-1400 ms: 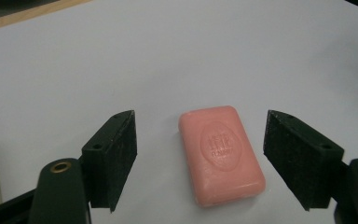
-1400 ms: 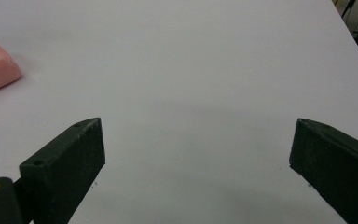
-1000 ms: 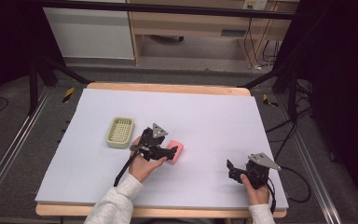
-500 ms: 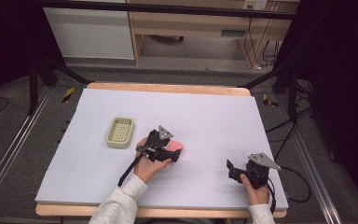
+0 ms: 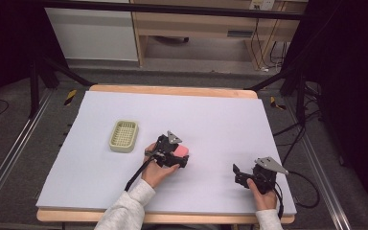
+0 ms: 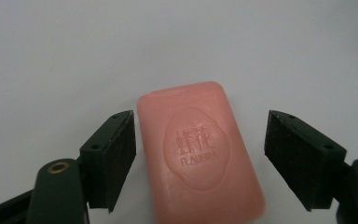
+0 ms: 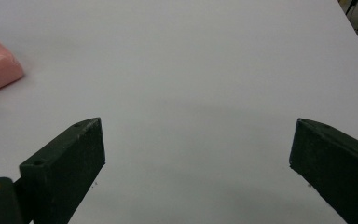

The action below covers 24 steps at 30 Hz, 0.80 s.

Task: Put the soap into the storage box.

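Lying flat on the white desk [image 5: 211, 124], the pink soap bar [image 6: 198, 154] sits between the wide-spread jaws of the left tongs [image 6: 200, 163], one jaw just beside its edge, the other apart. A green slatted dish [image 5: 124, 135] stands nearby to the left. The right tongs [image 7: 196, 163], well apart, gape open and grip nothing.

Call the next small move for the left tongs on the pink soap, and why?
Probably close the left tongs on the pink soap. In the left gripper view the bar lies flat on the white table between the open jaws, near one pad with a gap to the other. Nothing is gripped yet, so squeezing comes before any lift.
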Tool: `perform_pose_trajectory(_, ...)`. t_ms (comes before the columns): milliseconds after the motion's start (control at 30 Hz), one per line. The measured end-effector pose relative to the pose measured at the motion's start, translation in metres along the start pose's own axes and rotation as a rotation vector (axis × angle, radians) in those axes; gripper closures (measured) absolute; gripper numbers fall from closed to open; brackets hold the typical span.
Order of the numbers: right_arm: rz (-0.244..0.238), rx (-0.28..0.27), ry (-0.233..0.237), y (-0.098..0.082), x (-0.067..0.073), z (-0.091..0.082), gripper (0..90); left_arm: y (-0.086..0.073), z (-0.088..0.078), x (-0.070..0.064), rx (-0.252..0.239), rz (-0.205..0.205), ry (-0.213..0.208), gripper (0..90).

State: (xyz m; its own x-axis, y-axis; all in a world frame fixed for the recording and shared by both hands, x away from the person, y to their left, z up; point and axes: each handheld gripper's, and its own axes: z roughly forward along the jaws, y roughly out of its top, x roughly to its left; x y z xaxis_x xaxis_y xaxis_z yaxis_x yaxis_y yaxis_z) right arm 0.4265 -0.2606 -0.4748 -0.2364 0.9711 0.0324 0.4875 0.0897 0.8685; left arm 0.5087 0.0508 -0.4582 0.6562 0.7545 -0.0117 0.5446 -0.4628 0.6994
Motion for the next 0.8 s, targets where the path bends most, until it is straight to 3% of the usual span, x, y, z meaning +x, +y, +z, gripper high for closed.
perform_pose_trajectory(533, 0.005, 0.008, 0.004, 0.000, 0.001, 0.000, 3.6, -0.005, 0.014, 0.000, 0.048, -0.020, 0.022, 28.2)
perform_pose_trajectory(800, 0.006, 0.010, 0.003, 0.000, 0.000, 0.000, 3.6, -0.006, 0.015, 0.002, 0.053, -0.041, 0.008, 30.9)
